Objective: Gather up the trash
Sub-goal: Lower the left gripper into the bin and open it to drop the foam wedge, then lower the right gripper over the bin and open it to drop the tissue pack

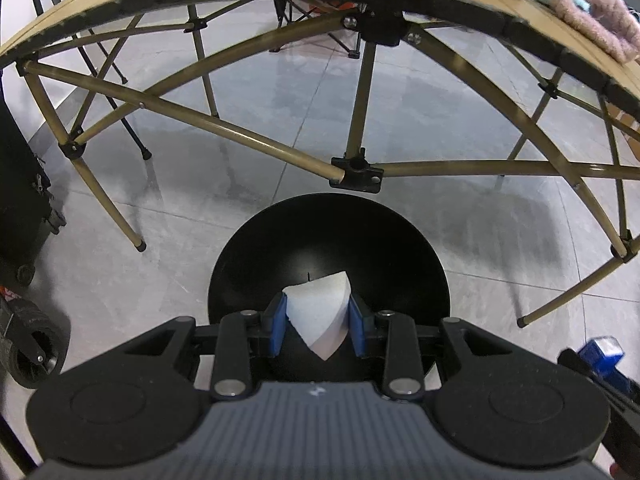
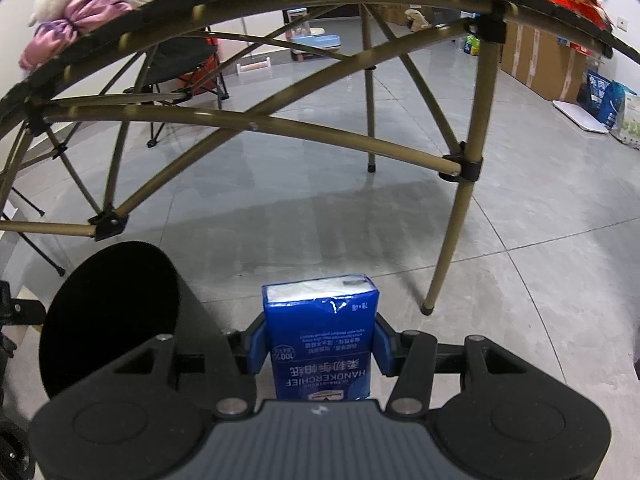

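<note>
1. Left gripper (image 1: 318, 322): jaws clenched on a folded piece of white paper (image 1: 318, 320). The paper is smooth and curved, folded to a point at its lower end, and carries no print.
2. The paper hangs directly over the open mouth of a black round trash bin (image 1: 256, 264), which stands on the grey tiled floor (image 1: 120, 280). The bin interior is dark; its contents cannot be made out.
3. Right gripper (image 2: 320, 346): jaws grasping a blue tissue packet (image 2: 320, 336) by its two long sides. The packet's far end shows white through the wrapper, with a small grey tab on top.
4. Packet print, seen upside down: "HANDKERCHIEF", "100%" in a round badge, a row of Chinese characters and a small logo near the gripper body. The finer lines are too small to read.
5. From the right wrist, the bin (image 2: 108, 316) lies at 9 o'clock of the packet, just beside it.
6. A folding table (image 1: 224, 132) with olive-tan tube legs stands at 12 o'clock of the bin, and plush toys (image 2: 76, 4) rest on its top.
</note>
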`<state>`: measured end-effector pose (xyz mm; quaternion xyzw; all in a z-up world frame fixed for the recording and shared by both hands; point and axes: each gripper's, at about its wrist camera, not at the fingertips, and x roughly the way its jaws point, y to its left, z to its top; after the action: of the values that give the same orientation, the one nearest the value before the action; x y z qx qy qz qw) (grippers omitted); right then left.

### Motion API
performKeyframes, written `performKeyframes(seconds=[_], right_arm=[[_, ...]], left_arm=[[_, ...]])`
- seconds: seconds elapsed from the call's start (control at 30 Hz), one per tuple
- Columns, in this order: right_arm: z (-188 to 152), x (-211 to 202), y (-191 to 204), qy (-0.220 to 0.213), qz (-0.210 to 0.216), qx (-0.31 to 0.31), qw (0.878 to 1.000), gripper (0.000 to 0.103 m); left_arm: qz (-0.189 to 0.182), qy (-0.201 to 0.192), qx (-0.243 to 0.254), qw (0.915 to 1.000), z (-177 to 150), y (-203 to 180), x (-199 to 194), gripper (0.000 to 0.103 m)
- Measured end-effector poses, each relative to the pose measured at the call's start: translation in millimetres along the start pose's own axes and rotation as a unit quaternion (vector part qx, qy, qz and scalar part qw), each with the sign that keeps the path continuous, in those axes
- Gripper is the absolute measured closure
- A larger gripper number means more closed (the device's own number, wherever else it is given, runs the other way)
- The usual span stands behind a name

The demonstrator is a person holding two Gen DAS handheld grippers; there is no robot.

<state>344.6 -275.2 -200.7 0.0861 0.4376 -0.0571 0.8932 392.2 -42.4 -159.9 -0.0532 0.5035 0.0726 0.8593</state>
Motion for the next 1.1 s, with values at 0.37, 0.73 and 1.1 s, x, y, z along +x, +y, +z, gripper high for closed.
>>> performKeyframes(seconds=[0.37,0.73,1.1], right_arm=[[-1.5,0.6,-9.7,-0.001,-0.007,-0.003,1.0,0.053],[-2.0,0.8,-6.9,0.002,-0.009,-0.01,1.0,0.053],[-3.1,0.0,0.3,0.005,-0.005,-0.021,1.0,0.053]], left_arm=[[0.01,0.021,-0.011,0.9997,1.5,-6.2,21.5,0.071],[0.017,0.011,-0.014,0.9997,1.5,-5.2,18.1,0.007],[0.035,0.02,-0.022,0.9989,2.3,5.2,15.3,0.0]])
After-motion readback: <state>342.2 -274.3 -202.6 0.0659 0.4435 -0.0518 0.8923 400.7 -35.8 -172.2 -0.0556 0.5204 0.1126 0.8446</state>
